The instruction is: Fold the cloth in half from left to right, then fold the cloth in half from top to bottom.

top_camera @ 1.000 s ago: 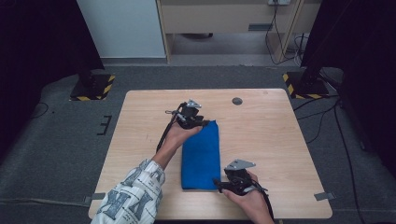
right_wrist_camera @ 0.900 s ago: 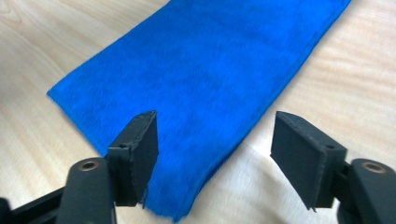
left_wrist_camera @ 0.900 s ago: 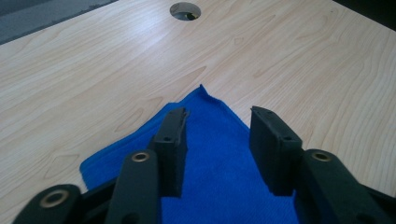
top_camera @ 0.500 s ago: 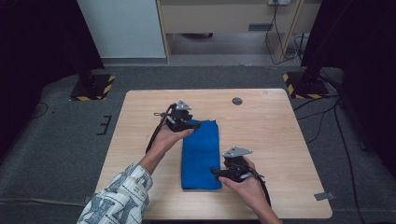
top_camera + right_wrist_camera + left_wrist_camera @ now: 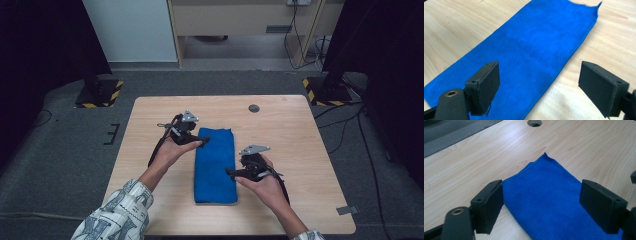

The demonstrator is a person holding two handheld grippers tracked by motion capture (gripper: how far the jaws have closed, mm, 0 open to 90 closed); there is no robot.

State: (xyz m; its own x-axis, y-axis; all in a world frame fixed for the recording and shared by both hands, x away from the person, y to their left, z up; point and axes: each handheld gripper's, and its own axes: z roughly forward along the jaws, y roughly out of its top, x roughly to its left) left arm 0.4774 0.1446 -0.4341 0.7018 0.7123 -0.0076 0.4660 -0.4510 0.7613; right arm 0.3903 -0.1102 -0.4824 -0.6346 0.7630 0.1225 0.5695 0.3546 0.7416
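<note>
Left gripper [image 5: 202, 142]: jaws wide, nothing between the pads; they have just been opening. It sits at the far left corner of the blue microfibre cloth [image 5: 215, 165], pads off the fabric. In the left gripper view the cloth's far corner [image 5: 544, 195] lies flat on the table beyond the spread jaws.

Right gripper [image 5: 231, 173]: jaws likewise wide and empty, also just opened. It hovers at the cloth's right edge, nearer the person's end. In the right gripper view the folded strip [image 5: 524, 55] runs away under the jaws.

Change from a second ago: both grippers were down on the cloth, left at its far end, right at the near end; now both have let go and pulled back to either side. The cloth is unmoved.

Cloth: a long narrow folded strip, lying lengthwise mid-table on the wooden table [image 5: 300, 135], edges fairly even.

Reading: this fold looks set down and released. Likely next is a fresh grasp for a crosswise fold, or the work is finished.
</note>
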